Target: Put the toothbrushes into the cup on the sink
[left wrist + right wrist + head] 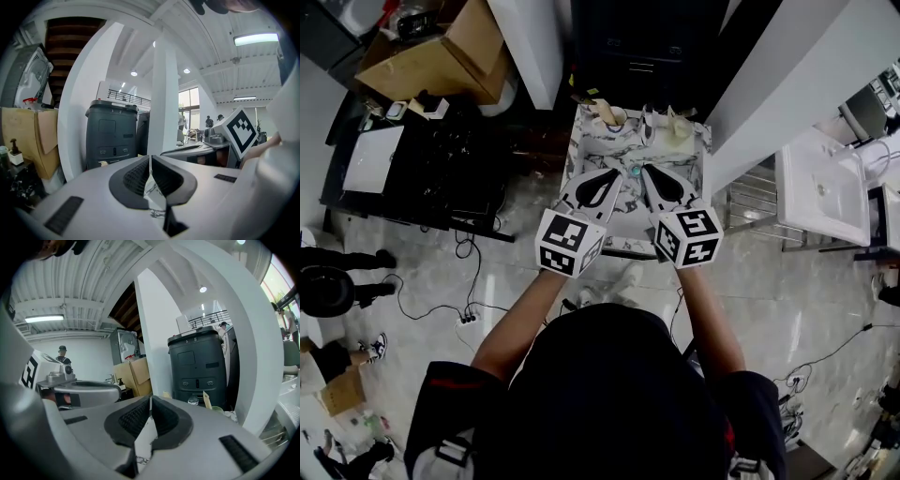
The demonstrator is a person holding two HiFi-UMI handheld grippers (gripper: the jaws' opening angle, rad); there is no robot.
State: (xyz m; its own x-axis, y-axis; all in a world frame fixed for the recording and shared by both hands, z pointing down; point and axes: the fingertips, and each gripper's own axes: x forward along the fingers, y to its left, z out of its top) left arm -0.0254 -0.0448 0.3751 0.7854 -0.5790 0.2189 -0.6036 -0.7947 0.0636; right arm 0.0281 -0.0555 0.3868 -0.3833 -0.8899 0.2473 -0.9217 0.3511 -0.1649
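Two grippers above a sink (pixel 630 217).
Left gripper (pixel 614 176) and right gripper (pixel 651 174): jaws closed, holding nothing.

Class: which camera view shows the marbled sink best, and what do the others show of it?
The head view: most of the marbled sink shows from above. The gripper views show only marbled slivers below the shut left claw and right claw.

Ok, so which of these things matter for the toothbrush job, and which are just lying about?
For the job: sink; cup at its back edge; wooden-handled toothbrush by it; left hand-held gripper and right hand-held gripper, both shut, empty.

Just lying about: cardboard box; floor cables; dark bin; spare white basin.
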